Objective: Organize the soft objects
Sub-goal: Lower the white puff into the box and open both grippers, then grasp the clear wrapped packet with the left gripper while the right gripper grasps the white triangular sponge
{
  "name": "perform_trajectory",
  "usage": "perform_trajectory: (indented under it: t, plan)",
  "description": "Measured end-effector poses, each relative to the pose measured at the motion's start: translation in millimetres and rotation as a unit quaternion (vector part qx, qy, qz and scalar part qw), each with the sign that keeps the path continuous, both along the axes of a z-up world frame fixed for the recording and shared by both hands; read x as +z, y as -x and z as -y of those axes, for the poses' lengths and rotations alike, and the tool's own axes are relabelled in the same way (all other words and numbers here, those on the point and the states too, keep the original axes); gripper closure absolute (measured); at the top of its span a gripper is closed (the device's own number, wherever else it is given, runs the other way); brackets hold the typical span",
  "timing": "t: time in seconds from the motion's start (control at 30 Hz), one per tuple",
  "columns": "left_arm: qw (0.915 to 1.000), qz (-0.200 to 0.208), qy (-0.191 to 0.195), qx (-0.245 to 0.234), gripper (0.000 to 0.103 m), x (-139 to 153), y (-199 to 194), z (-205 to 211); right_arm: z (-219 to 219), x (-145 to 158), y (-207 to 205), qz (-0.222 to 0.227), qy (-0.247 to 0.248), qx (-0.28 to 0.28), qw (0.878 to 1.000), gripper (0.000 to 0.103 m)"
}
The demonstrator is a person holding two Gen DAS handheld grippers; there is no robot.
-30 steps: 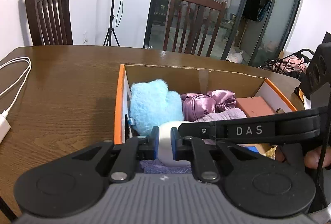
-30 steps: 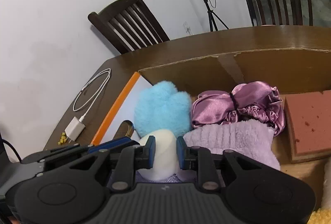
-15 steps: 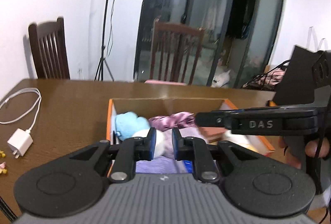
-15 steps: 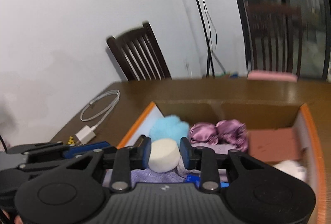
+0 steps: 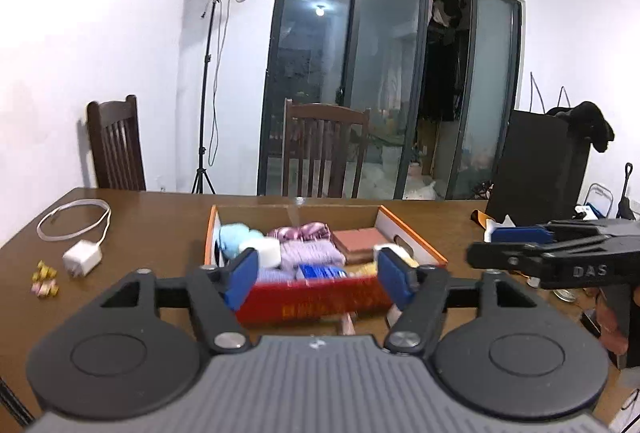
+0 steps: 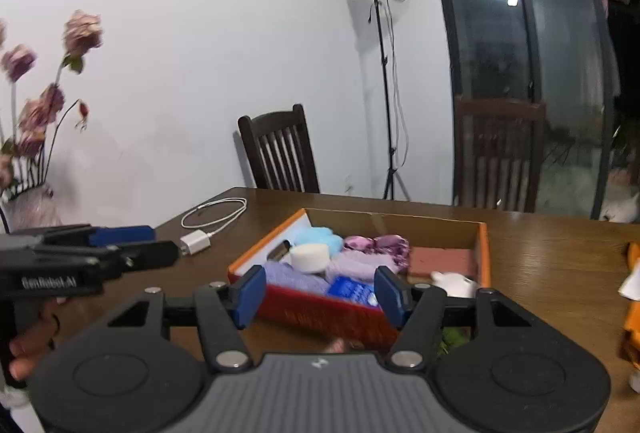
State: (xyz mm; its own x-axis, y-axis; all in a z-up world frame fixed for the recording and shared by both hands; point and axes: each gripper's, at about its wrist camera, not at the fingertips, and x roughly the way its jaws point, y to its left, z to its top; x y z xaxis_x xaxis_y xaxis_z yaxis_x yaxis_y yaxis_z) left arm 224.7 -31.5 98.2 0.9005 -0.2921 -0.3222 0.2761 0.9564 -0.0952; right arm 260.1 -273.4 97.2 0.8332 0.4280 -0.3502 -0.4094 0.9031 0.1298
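On the bench [image 5: 152, 225], far left, a white charger w/ looped cable [image 5: 82, 257] and a few small yellow bits [image 5: 45, 279] lie apart from the work, prob. just parked there. Next, the left tongs [image 5: 316, 279]: blue pads spread wide, nothing between them, jaws just been opening; they hang short of the box, so this looks like backing off after a drop. The cardboard box [image 5: 412, 239], orange rim, red printed front wall, holds the soft objects packed side by side so they fit: fluffy light-blue plush [image 5: 236, 235] at left, smooth white foam puck [image 5: 266, 251] on top, shiny purple satin scrunchie [image 5: 302, 233], ribbed lilac cloth [image 5: 310, 253], flat brick-pink sponge [image 5: 358, 239], crinkly blue packet [image 5: 320, 271]. Right tongs [image 6: 316, 295] likewise spread and empty, jaws just been opening. Sorting seems close to done.
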Motion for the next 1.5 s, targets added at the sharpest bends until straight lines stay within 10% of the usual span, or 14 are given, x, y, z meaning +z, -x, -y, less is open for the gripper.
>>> perform_trajectory:
  t: [0.2, 0.77, 1.5]
  plan:
    - [0.9995, 0.015, 0.021, 0.018, 0.002, -38.9, 66.3, -13.0, 17.1, -35.8, 77.3, 0.036, -0.004, -0.017, 0.999, 0.015]
    - [0.9991, -0.04, -0.013, -0.012, 0.002, -73.9, 47.9, 3.6, 45.3, -90.0, 97.6, -0.005, -0.04, -0.061, 0.997, 0.014]
    - [0.9866, -0.143, -0.055, -0.057, 0.071, -134.8, -141.9, 85.7, 27.9, -125.5, -103.3, -0.098, -0.051, -0.076, 0.991, 0.054]
